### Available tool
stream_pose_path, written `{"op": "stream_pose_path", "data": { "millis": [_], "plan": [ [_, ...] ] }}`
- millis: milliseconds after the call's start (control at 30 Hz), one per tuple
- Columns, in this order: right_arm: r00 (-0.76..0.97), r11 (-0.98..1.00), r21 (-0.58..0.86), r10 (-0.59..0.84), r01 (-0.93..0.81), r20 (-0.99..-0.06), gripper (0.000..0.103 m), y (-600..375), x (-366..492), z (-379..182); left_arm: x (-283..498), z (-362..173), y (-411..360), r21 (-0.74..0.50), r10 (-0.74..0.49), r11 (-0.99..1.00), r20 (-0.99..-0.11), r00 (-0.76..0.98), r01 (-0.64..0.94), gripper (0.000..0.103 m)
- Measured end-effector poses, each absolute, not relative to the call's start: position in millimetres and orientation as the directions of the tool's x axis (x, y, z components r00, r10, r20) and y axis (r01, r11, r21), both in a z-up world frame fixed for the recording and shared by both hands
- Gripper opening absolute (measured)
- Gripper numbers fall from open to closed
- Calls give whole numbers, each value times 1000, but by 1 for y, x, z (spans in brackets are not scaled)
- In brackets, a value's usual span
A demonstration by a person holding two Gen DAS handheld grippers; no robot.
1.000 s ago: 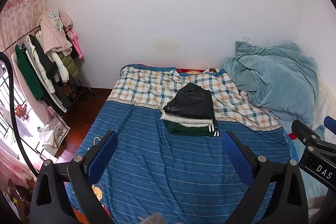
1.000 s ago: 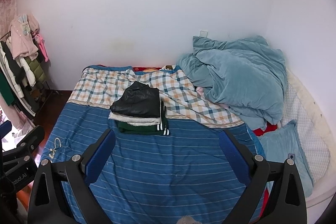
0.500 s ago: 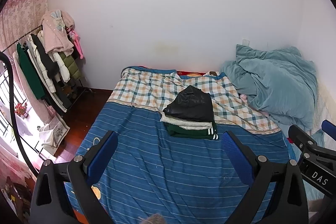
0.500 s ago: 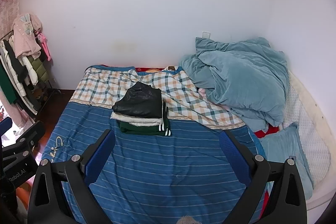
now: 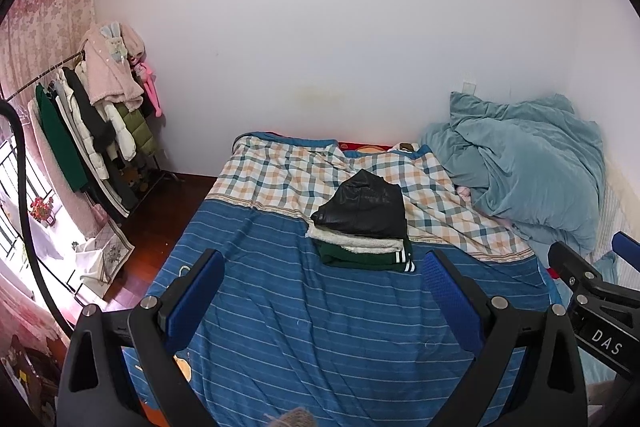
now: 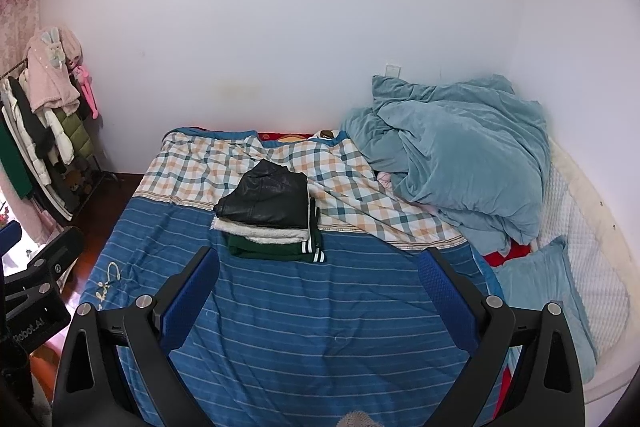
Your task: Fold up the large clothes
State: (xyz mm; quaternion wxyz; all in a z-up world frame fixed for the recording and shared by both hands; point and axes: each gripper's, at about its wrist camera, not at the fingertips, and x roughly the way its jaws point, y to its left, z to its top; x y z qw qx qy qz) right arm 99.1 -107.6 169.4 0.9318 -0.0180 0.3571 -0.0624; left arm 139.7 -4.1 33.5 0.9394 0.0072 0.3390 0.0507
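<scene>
White letters "DAS" stand on the black body of the right tool (image 5: 600,311), seen at 4 o'clock in the left wrist view. In the right wrist view, at 8 o'clock, the black body of the left tool (image 6: 36,307) carries "Robot.AI", its first letter partly cut off. Cream embroidery on the blue striped bedspread (image 6: 105,283) cannot be read.

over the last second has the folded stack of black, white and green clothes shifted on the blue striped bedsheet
No. The folded stack keeps its place at the plaid blanket's edge on the bedsheet; only the cameras tilted slightly.
</scene>
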Motion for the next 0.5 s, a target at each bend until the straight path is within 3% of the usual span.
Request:
{"op": "stream_pose_path", "data": {
  "millis": [500],
  "plan": [
    [741, 991, -83, -137, 109, -657, 101, -111, 98, 174, 136, 35, -7, 40, 94, 995, -629, 772, -89, 102]
  ]
}}
